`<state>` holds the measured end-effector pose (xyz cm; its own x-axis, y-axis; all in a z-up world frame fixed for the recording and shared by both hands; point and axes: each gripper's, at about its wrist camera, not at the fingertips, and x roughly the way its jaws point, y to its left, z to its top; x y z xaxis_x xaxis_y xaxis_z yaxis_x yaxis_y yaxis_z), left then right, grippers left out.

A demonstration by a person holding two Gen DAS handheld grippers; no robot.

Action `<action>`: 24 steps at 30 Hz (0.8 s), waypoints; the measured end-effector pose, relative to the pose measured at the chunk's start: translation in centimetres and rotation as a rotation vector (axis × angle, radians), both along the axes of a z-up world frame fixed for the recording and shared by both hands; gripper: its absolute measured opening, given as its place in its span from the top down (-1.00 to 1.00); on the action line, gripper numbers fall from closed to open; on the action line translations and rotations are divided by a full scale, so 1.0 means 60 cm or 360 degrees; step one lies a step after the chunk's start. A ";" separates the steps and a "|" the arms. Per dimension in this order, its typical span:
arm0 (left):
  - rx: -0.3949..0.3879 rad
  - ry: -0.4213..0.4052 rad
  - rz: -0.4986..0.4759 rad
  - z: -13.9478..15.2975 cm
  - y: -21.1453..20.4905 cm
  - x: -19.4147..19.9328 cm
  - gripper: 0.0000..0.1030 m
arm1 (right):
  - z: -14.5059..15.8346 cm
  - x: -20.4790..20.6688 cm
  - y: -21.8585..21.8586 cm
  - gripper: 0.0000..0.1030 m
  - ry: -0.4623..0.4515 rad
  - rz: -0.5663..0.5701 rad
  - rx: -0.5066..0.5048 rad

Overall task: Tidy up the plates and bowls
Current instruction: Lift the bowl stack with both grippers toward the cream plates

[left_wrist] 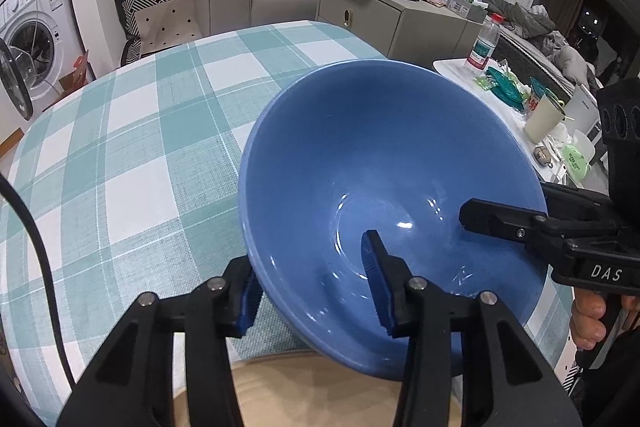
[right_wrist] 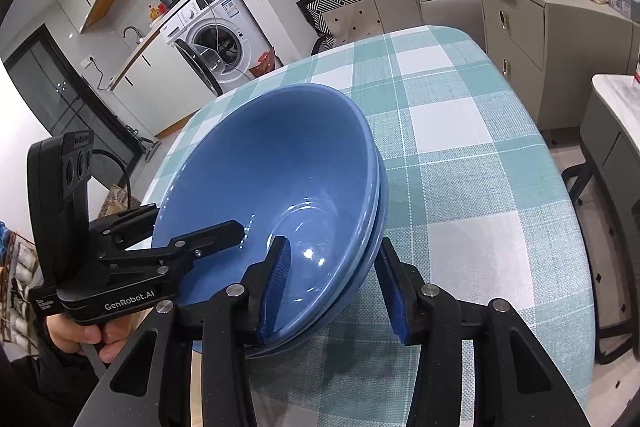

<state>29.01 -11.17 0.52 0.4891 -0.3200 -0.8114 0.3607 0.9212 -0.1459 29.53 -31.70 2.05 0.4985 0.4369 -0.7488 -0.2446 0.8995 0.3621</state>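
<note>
Both claws are clamped on the stacked blue bowls (right_wrist: 272,187) at the near edge of the checked table (right_wrist: 480,167), left gripper (left_wrist: 312,279) and right gripper (right_wrist: 332,287) each pinching wall and rim on opposite sides, so lift level and together, or the stack tips.

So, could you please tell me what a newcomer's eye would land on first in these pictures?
The stack of glossy blue ceramic bowls dominates, tilted at the near edge of the table with the teal-and-white checked tablecloth. Both black grippers straddle its rim, one finger inside and one outside: the left gripper at the near-left rim, the right gripper at the near-right rim. Behind, a white washing machine stands with its door open.
</note>
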 end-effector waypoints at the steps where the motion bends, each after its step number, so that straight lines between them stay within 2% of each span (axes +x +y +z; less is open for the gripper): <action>1: 0.0001 0.0000 0.0003 0.000 0.000 -0.001 0.13 | 0.000 0.000 0.001 0.15 -0.0002 -0.0001 -0.0008; 24: 0.0027 0.0032 0.0027 0.005 -0.004 -0.008 0.13 | 0.003 -0.001 0.008 0.16 0.0121 -0.0101 -0.0052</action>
